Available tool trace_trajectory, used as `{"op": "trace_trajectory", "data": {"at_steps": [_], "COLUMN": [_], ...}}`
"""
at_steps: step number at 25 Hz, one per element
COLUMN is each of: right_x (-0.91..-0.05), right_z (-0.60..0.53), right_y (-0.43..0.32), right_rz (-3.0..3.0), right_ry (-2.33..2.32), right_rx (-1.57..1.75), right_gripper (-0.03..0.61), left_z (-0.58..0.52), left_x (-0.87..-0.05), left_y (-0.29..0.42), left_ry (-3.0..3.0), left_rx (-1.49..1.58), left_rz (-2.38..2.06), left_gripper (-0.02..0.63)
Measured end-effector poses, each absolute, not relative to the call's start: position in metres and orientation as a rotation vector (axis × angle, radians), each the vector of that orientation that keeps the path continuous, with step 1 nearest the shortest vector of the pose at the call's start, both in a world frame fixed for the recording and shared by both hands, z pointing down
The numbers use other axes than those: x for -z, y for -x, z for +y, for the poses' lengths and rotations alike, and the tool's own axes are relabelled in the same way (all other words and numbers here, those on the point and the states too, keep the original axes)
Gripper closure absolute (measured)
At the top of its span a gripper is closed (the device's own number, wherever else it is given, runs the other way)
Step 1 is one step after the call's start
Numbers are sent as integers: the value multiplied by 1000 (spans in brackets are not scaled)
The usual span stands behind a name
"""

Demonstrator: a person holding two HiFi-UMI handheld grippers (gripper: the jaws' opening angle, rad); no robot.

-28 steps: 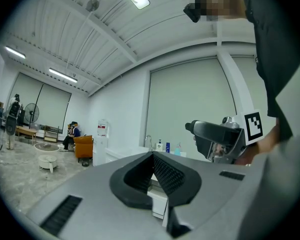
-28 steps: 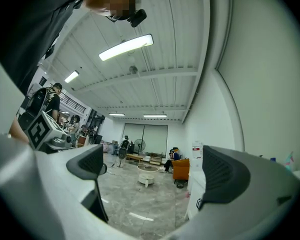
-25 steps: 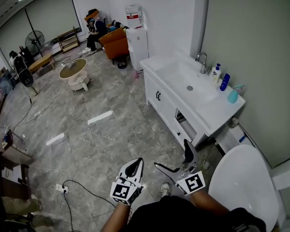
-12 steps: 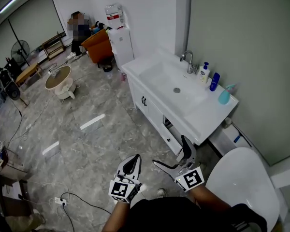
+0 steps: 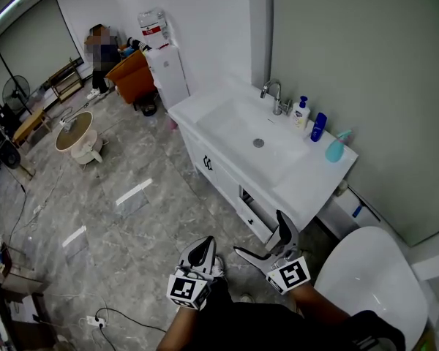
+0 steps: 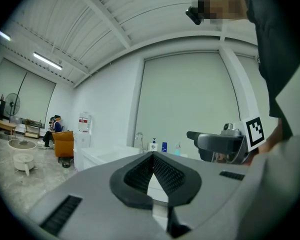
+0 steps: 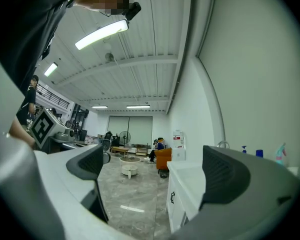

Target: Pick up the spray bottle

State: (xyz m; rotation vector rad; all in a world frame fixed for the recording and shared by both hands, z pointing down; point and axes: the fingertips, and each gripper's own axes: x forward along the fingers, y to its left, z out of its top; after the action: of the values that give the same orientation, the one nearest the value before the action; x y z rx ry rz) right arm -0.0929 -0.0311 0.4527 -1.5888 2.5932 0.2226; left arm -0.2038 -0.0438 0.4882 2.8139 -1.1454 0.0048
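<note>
From the head view, the teal spray bottle is seen upright at the right end of the white vanity counter, near a blue bottle and well apart from both grippers. In its own view, the left gripper is shown pressed closed and empty. The right gripper is spread wide, with nothing held. A ceiling strip light is shown only in the right gripper view. The red label on the water dispenser bottle cannot be read.

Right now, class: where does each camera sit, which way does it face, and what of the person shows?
Head view: on the head, steeply down at the sink counter; forearms, left gripper, right gripper show.
Left gripper view: on that gripper, along its shut jaws toward that counter; right gripper shows.
Right gripper view: on that gripper, along its open jaws down the room.
Shared: all three show the spray bottle.
</note>
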Motion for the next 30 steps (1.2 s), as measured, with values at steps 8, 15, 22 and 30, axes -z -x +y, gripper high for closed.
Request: {"op": "trace_trajectory", "data": {"at_steps": [8, 15, 22, 30], "right_x": [-443, -440, -441, -443], "right_z": [-102, -167, -215, -233], "right_y": [84, 76, 71, 40], "right_rz": [2533, 2455, 2386, 2278], "right_ry": [1692, 1795, 1912, 2105], "right_rx": [-268, -241, -227, -201], "right_gripper": [-12, -12, -12, -12], "left_z": [-122, -192, -249, -281], "left_x": [-481, -476, -475, -484], "left_y": [187, 176, 165, 134], "left_ry": [-2875, -2914, -2956, -2965], "left_rx": [-18, 1, -4, -56], "left_rz": [-1017, -888, -745, -537], "left_gripper": [618, 618, 618, 618]}}
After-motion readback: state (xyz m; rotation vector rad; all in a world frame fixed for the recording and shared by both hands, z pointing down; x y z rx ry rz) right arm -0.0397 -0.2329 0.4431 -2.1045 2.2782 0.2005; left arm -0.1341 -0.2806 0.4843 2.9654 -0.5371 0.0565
